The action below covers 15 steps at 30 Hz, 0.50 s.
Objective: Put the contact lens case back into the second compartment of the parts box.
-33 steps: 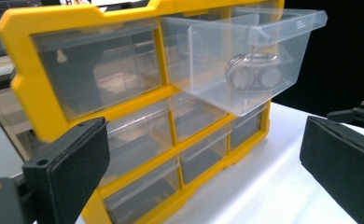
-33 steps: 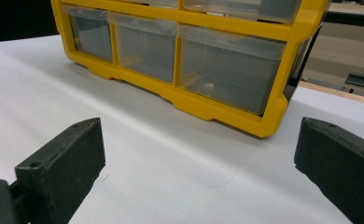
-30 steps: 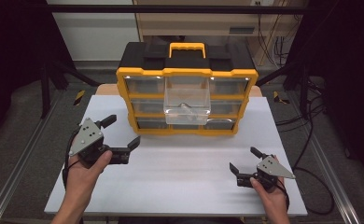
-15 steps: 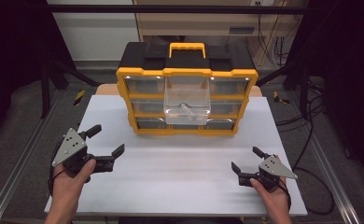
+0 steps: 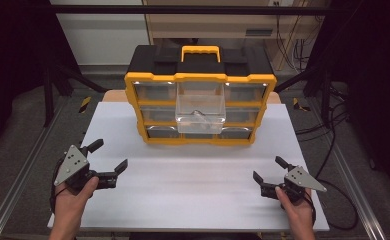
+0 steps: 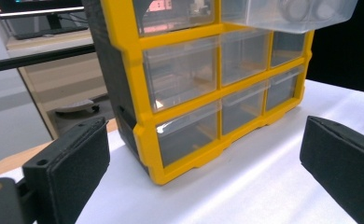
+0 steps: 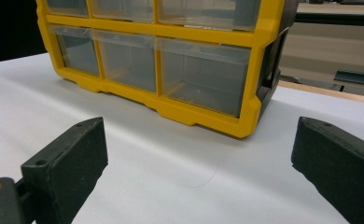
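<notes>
Yellow-and-black drawer organizer (image 5: 200,95) sits at the far-middle of the white counter (image 5: 193,175), black top w/ yellow handle (image 5: 200,51). Top-centre clear drawer (image 5: 200,107) is pulled well out, overhanging the rows below; some small pale round items inside, seen from under it in the left gripper view, can't tell what they are. All other drawers look shut.

Left gripper (image 5: 106,159) is at the near-left of the counter, jaws spread wide, holding nothing. Right gripper (image 5: 269,169) at near-right, jaws also wide apart & empty. Both well apart from the organizer.

Risks from here, as I judge it:
- Drawer hangs far out; a push from below or off-centre could tip it or pop it off its rails, spilling contents.
- Pushing w/ one gripper only may slide the whole organizer back, since nothing braces it.
- Clear plastic front is slick & thin-lipped, so the jaws may slip off.
- Approaching too low could snag the drawers underneath.
</notes>
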Available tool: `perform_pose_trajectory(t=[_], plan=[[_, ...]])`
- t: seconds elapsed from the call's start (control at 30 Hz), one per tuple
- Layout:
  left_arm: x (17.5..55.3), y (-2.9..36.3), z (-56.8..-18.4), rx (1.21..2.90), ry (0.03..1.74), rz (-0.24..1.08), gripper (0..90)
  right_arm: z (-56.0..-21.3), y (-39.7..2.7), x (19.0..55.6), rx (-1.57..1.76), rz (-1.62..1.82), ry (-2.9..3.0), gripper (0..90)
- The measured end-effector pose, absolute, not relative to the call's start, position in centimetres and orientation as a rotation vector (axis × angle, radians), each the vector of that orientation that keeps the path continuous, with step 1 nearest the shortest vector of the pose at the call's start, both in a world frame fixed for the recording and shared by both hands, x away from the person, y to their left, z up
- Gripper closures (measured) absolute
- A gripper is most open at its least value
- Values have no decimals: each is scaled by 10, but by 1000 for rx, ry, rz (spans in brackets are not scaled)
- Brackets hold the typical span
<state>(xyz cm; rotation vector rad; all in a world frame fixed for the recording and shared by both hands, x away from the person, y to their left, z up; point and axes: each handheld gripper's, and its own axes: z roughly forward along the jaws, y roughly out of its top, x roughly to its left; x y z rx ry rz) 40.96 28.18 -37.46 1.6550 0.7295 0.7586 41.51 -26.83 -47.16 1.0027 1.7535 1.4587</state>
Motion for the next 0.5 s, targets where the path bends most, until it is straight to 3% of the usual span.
perform_pose_trajectory(t=[0.5], plan=[[401,300,-413,1600,814,760,16,-470,-279,414,1017,1508,1730,58]])
